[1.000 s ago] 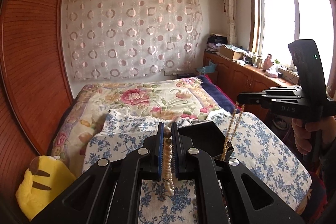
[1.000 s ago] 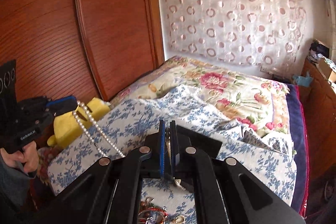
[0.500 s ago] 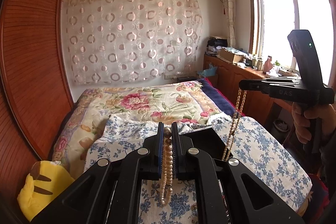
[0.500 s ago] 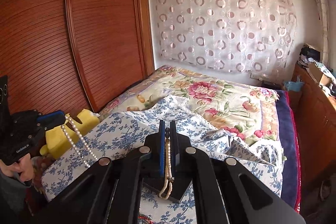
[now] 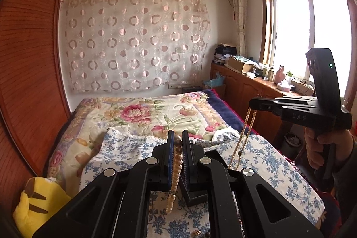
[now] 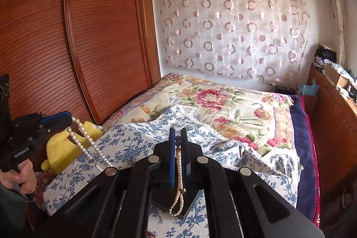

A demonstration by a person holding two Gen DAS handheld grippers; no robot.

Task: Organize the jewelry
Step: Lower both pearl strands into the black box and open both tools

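Note:
My left gripper (image 5: 177, 137) is shut on a strand of cream pearls (image 5: 175, 173) whose loose end dangles over the blue-flowered cloth (image 5: 125, 155). From the right wrist view the left gripper (image 6: 69, 117) sits at the left edge, its pearls (image 6: 87, 144) slanting down. My right gripper (image 6: 177, 135) is shut on a finer pearl strand (image 6: 178, 193) that hangs in a loop above a black tray (image 6: 162, 195). In the left wrist view the right gripper (image 5: 253, 104) is held up at the right with its fine strand (image 5: 243, 137) hanging; the black tray (image 5: 194, 197) lies below.
A bed with a floral quilt (image 5: 145, 113) lies ahead, with a wooden wardrobe (image 6: 78, 37) to its left. A wooden cabinet (image 5: 245, 86) runs under the window at the right. A yellow plush toy (image 5: 38, 204) lies at the bed's near left corner. Loose beads (image 5: 198, 232) rest on the cloth.
Both grippers have risen with their strands. The pearl ends now hang free, higher above the cloth and the black tray, and more of the walls and ceiling shows.

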